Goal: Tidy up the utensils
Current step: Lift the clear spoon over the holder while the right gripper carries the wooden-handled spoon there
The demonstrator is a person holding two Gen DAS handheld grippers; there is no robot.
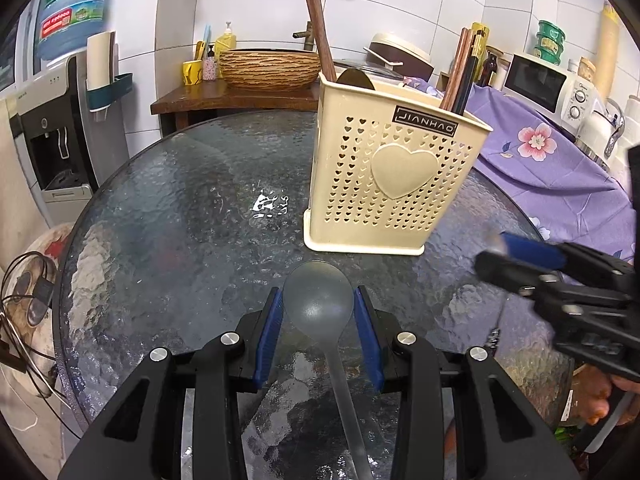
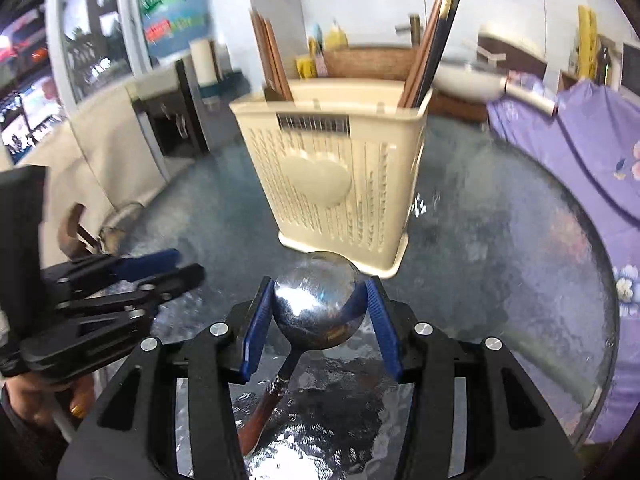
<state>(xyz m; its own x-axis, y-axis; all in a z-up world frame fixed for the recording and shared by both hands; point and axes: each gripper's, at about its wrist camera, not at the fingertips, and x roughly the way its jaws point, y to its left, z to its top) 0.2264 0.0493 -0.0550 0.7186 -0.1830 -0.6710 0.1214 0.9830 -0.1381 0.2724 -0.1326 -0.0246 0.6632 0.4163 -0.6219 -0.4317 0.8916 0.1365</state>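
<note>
My desk [image 1: 168, 208] carries the cream holder [image 1: 390, 176], chopsticks already standing inside. I keep each spoon bowl-forward for dropping in: my right tool [image 2: 320, 308] is clamped on the metal spoon [image 2: 316, 300], my left tool [image 1: 318, 312] on the translucent spoon [image 1: 318, 296].

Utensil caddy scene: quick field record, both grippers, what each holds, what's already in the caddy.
left gripper: shut on translucent plastic spoon, pads on the bowl, handle running back toward the camera
right gripper: shut on metal spoon, pads on the bowl, wooden handle pointing back
utensil caddy: cream plastic, heart cutouts, upright on glass table
caddy contents: chopsticks at both ends
spoons placed: neither yet, both in front of the caddy
</note>
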